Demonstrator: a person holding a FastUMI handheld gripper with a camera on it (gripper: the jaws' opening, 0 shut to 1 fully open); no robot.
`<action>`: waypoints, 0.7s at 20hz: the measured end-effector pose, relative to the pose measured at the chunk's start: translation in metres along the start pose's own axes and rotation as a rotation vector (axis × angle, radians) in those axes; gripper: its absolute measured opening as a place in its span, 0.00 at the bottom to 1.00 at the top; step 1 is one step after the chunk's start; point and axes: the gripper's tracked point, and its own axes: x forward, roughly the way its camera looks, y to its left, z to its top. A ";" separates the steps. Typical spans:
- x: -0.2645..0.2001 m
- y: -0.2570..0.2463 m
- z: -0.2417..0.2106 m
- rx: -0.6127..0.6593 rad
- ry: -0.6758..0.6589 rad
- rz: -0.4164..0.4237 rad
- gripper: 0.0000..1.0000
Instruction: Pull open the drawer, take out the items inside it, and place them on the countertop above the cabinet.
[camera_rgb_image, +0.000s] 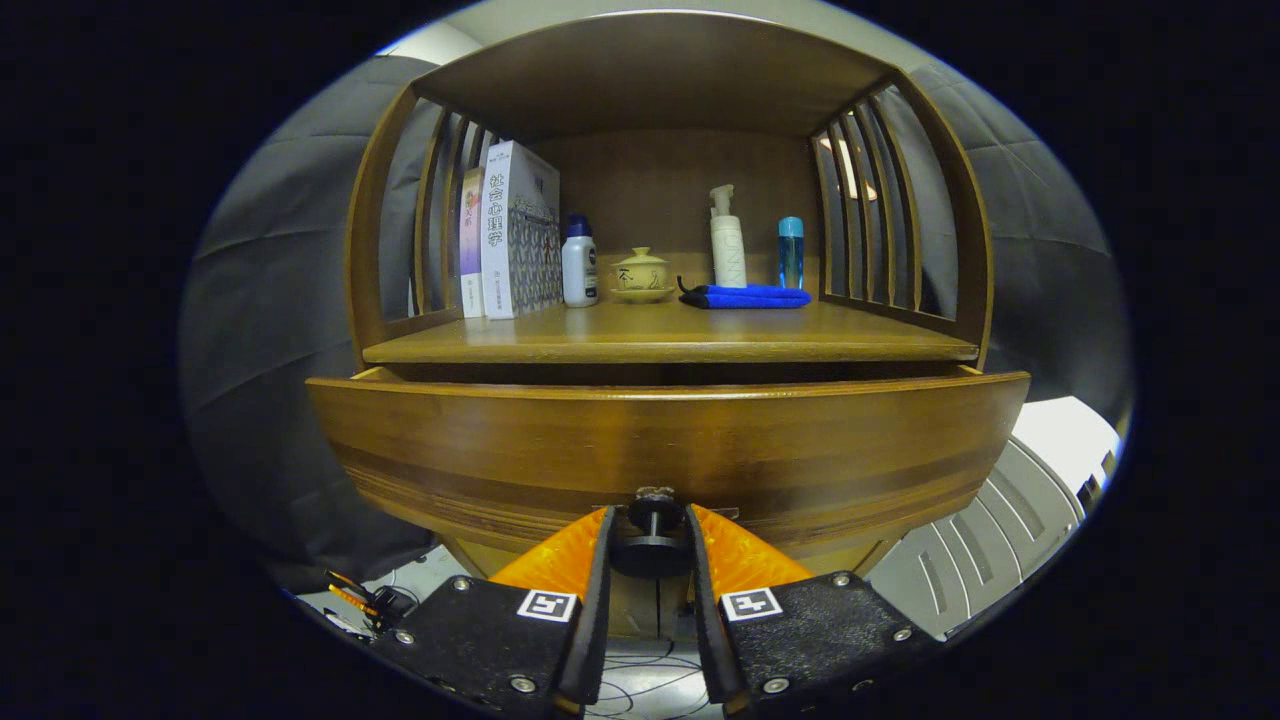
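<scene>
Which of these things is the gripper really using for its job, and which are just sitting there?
For the job:
- hand-held gripper, fingers closed on the drawer knob
- drawer, pulled partly out
- countertop above it

Just sitting on the countertop:
- books
- white bottle with blue cap
- lidded teacup
- blue cloth
- pump bottle
- blue bottle

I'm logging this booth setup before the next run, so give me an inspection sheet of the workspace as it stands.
Surface: wooden countertop, front strip bare.
Job's things: drawer pulled slightly out; contents hidden.
Clutter: books, white bottle, lidded cup on saucer, blue cloth, pump bottle, blue bottle, all at the back.
Grippers: gripper fingers on either side of the drawer knob, pressing on it.
Cables: thin wires on the floor below.
Surroundings: grey padded wall.
</scene>
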 end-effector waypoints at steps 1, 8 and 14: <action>-0.002 0.000 -0.001 0.001 -0.001 0.001 0.39; -0.029 0.002 -0.011 -0.012 -0.014 0.022 0.39; -0.050 0.003 -0.019 -0.013 -0.017 0.032 0.39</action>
